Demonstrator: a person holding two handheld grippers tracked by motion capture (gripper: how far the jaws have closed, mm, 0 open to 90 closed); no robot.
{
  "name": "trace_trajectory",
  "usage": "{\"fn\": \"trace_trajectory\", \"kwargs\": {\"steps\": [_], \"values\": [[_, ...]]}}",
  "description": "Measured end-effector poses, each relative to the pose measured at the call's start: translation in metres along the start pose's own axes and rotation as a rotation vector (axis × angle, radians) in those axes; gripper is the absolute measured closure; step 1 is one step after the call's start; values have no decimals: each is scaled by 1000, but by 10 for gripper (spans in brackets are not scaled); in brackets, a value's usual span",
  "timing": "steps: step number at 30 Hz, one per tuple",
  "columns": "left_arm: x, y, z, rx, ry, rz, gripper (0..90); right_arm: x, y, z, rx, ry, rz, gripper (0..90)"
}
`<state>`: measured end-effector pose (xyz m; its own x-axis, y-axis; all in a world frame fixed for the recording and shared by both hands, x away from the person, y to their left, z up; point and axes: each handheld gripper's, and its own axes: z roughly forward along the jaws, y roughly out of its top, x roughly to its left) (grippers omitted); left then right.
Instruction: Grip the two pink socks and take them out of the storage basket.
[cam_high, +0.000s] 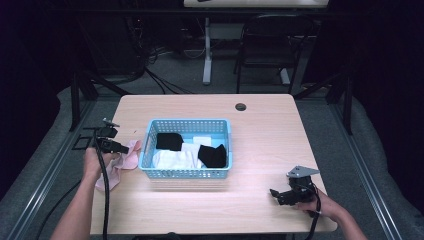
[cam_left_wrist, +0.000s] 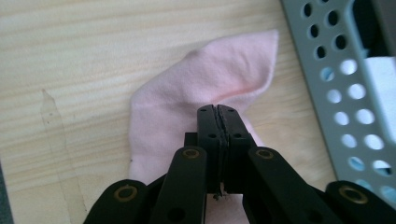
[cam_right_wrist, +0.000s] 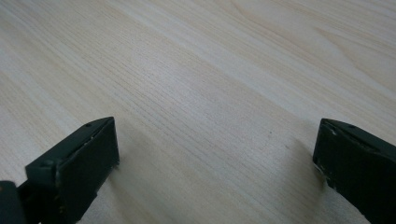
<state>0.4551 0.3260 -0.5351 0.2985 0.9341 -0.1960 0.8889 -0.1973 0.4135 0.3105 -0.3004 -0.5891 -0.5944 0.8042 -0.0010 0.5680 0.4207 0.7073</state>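
Pink fabric is what the work is turning on: a pink sock (cam_high: 123, 165) is lying on the desk (cam_high: 260, 140) at about nine o'clock from the blue basket (cam_high: 186, 174), just beside its left wall. The left hand-held gripper (cam_high: 121, 148) is sitting over that sock, and in the left gripper view its jaws are pressed together, tips low over the pink cloth (cam_left_wrist: 187, 93); whether any fold is pinched between them cannot be told. Judging by this, the step in hand is the setting down of a sock drawn from the basket, where black socks (cam_high: 212, 156) and white socks (cam_high: 175, 159) are lying mixed.

Next, the left hand is likely needing to lift clear and swing toward three o'clock for another piece.

Far off at about four o'clock from the basket, the right hand-held gripper (cam_high: 274, 193) is resting released, its jaws spread wide over bare wood (cam_right_wrist: 210, 93), holding nothing.
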Motion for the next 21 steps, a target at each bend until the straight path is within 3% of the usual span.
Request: {"fn": "trace_trajectory", "kwargs": {"steps": [4,6,7,8,10,12,14,21], "values": [[2,-2,-2,-16,-14,-17,829,0,0,0,0,0,1,0],[2,-3,-8,-31,-12,-17,684,0,0,0,1,1,0,0],[2,-4,-11,-38,-11,-19,684,0,0,0,1,1,0,0],[3,-6,-19,-60,-2,-25,539,0,0,0,0,1,1,0],[3,-8,-23,-70,-1,-34,490,0,0,0,0,0,0,0],[5,-13,-36,-105,0,-38,339,0,0,0,0,0,0,0],[7,-16,-45,-129,6,-44,262,0,0,0,0,0,0,0],[4,-24,-73,-183,24,-31,154,0,0,0,0,0,1,0]]}}
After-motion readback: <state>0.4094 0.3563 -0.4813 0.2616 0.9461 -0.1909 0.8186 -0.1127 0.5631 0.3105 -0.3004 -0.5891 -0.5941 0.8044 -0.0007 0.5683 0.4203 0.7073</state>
